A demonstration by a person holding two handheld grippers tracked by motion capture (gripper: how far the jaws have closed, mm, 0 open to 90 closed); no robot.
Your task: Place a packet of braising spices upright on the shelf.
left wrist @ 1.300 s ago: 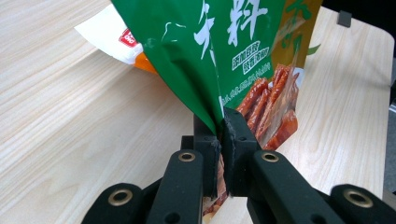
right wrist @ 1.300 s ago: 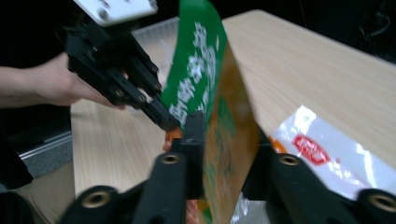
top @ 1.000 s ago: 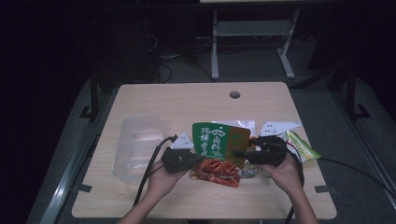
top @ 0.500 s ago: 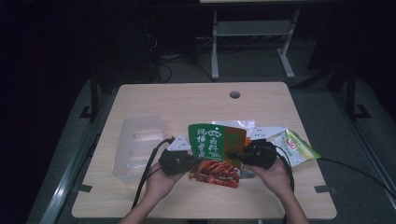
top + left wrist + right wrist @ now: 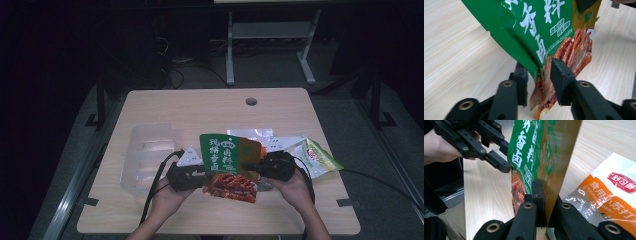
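Item: green snack pouch (image 5: 226, 160) with white characters and a picture of red braised meat, held upright above the front middle of the wooden surface (image 5: 190, 107), between the two tools. Right tool (image 5: 250, 166), at the pouch's right edge, jaws clamped tight on its gold side strip; left tool (image 5: 206, 176), at the pouch's left lower edge, jaws just opened partway, pouch edge still between them, pads apart from it. Also listed: clear plastic tray (image 5: 145, 155) left of the pouch, orange-and-white packet (image 5: 609, 192) and green-yellow bag (image 5: 320, 159) to its right
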